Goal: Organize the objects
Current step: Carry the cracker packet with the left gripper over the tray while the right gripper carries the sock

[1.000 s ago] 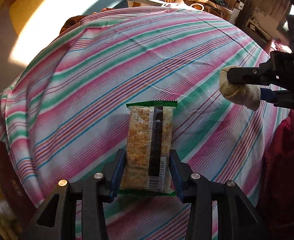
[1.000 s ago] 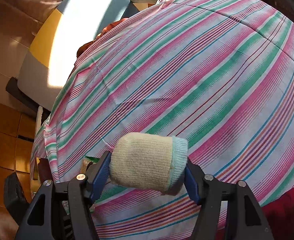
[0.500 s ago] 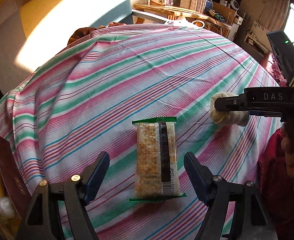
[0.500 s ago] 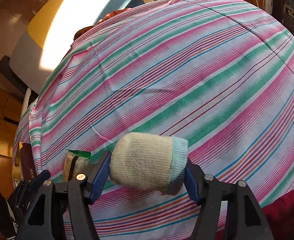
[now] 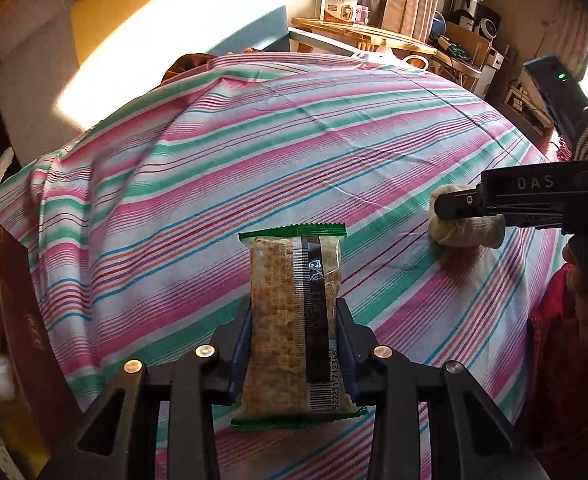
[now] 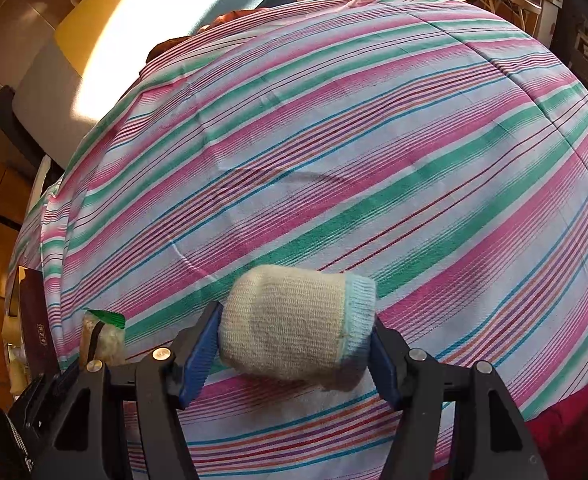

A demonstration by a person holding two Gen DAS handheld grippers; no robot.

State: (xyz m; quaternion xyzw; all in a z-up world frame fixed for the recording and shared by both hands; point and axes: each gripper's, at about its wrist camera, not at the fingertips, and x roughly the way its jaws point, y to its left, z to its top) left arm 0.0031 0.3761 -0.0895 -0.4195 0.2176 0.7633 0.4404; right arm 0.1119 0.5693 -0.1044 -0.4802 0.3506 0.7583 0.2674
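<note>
Cracker packet [image 5: 294, 320] sits clamped in the left tool [image 5: 294, 344] near the striped surface's [image 5: 254, 160] front edge, while the right tool [image 6: 294, 340] grips a rolled sock [image 6: 294, 328], apparently for sorting.

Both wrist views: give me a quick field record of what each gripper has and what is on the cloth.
left gripper: shut on the cracker packet, pads on its long sides
cracker packet: clear wrap, green sealed ends, barcode end nearest the camera
right gripper: shut on the rolled sock, pads at its two ends
rolled sock: cream knit with pale blue cuff, low over the cloth; contact cannot be told
surface: striped cloth in pink, green and white, wrinkled
left edge: dark red box beside the cloth
</note>
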